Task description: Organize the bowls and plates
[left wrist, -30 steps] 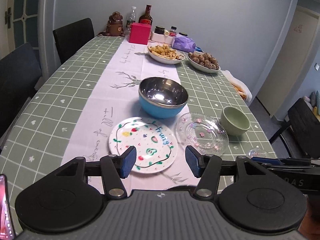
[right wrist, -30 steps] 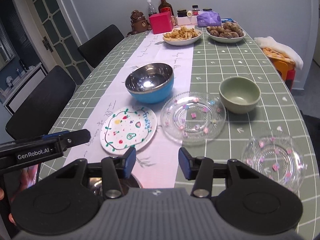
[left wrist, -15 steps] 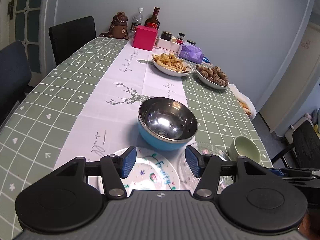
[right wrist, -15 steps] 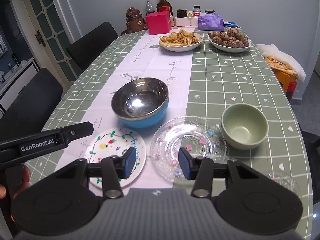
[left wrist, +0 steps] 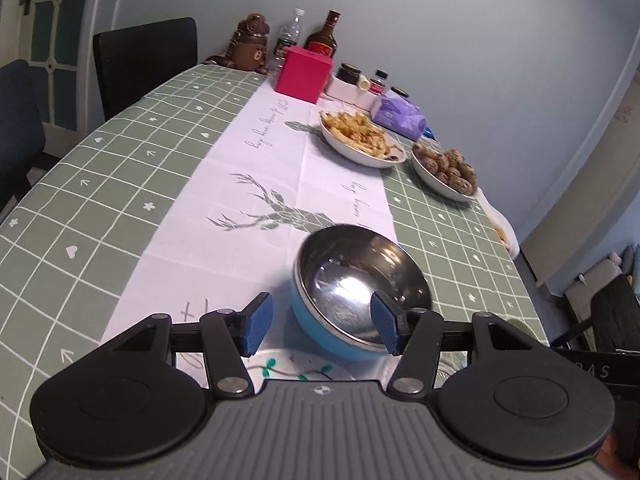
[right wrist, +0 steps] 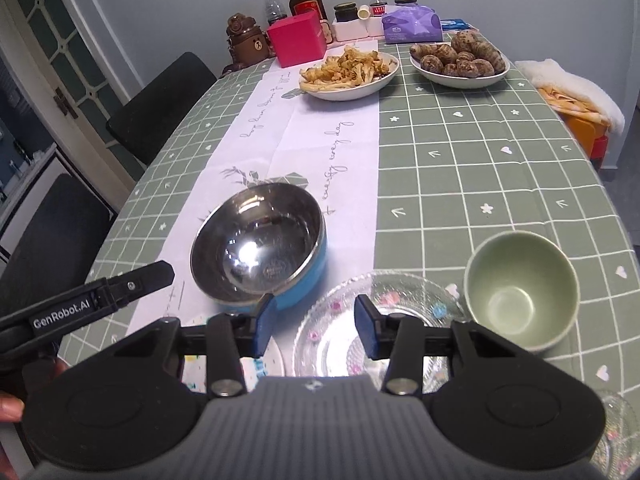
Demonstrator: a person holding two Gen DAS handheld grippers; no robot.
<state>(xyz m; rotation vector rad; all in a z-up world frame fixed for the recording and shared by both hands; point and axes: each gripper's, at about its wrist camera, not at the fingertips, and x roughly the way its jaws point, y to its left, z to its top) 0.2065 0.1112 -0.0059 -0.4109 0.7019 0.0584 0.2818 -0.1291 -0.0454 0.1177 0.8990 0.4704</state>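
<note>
The blue steel bowl (left wrist: 362,292) sits just ahead of the left gripper (left wrist: 320,326), whose jaws are spread empty, seemingly to straddle its near rim, while the right gripper (right wrist: 316,330), likewise spread, hovers beside the bowl over the glass plate (right wrist: 380,332).

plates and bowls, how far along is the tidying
Nothing looks stacked or gathered yet: the blue steel bowl, green bowl, glass plate and painted plate each sit apart on the table. Nothing is in hand; the left gripper and right gripper are both open and empty. All the sorting is left, probably starting with the blue bowl ahead of the left fingers.
</note>
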